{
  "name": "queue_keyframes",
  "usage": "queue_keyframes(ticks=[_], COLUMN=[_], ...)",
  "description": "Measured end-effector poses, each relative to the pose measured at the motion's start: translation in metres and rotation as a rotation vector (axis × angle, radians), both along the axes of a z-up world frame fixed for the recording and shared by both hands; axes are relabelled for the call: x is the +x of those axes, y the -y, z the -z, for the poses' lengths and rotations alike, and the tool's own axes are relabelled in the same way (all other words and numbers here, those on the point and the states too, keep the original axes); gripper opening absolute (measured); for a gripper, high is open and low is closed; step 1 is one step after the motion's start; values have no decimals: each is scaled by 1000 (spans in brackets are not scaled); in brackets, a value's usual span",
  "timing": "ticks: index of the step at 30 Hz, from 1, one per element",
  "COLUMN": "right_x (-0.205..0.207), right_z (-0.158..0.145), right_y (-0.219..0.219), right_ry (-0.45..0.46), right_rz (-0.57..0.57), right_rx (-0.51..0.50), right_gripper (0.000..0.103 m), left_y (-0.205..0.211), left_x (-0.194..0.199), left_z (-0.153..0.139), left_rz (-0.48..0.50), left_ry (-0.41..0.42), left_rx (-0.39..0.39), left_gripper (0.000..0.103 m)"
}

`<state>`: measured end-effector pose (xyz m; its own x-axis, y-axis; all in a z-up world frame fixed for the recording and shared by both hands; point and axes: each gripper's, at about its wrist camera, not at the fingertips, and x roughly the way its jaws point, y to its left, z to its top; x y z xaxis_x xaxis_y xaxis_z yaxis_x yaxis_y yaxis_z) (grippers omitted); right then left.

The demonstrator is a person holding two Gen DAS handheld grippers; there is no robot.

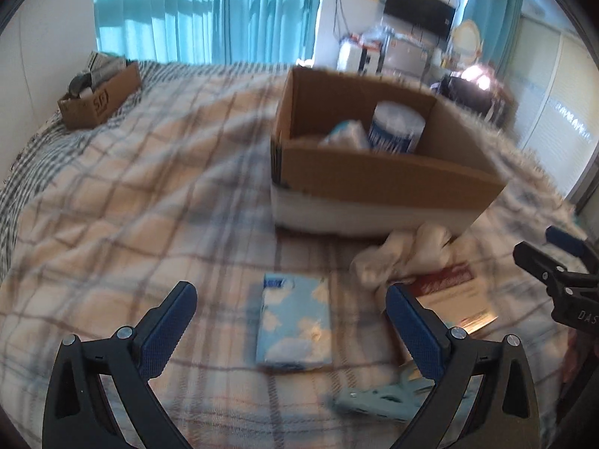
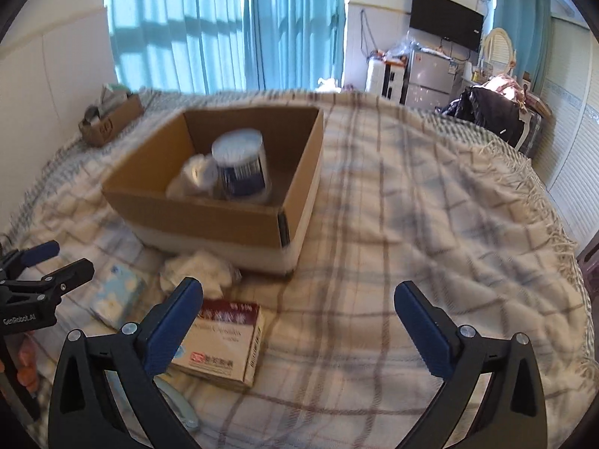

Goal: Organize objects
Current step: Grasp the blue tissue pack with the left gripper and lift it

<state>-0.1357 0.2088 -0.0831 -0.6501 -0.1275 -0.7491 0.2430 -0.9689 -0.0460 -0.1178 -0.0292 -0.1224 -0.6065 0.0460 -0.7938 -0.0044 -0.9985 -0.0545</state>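
A large open cardboard box (image 1: 385, 179) (image 2: 194, 213) sits on the plaid bed; inside are a white-and-blue canister (image 1: 397, 127) (image 2: 243, 166) and a crumpled white packet (image 1: 346, 134) (image 2: 194, 177). A blue cloud-print tissue pack (image 1: 294, 323) (image 2: 118, 293) lies on the blanket between my left gripper's (image 1: 290, 312) open fingers. A white cloth (image 1: 404, 258) (image 2: 204, 271), a red-and-white medicine box (image 1: 455, 295) (image 2: 222, 340) and a pale green clip (image 1: 378, 400) (image 2: 179, 404) lie near the box front. My right gripper (image 2: 297, 316) is open and empty above bare blanket, right of the medicine box.
A small cardboard box (image 1: 99, 91) (image 2: 110, 118) with items stands at the bed's far left corner by the wall. Blue curtains, a fridge (image 2: 430, 76) and a TV (image 2: 445, 24) are beyond the bed. The bed's fringed right edge (image 2: 554, 224) drops off.
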Motion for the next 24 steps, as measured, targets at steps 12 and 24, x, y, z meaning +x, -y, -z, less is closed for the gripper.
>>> queue_keyframes(ticks=[12,24], right_x=[6,54], right_z=[12,4], right_y=[8,33], right_ry=[20,28], right_rz=[-28,-150], right_rx=[33,-5], right_gripper=[103,103], left_y=[-17,-17], left_x=[-18,36], left_z=[57,6], left_rz=[31,5], left_ry=[202,61], left_rx=[-67,-32], left_gripper=[72,53])
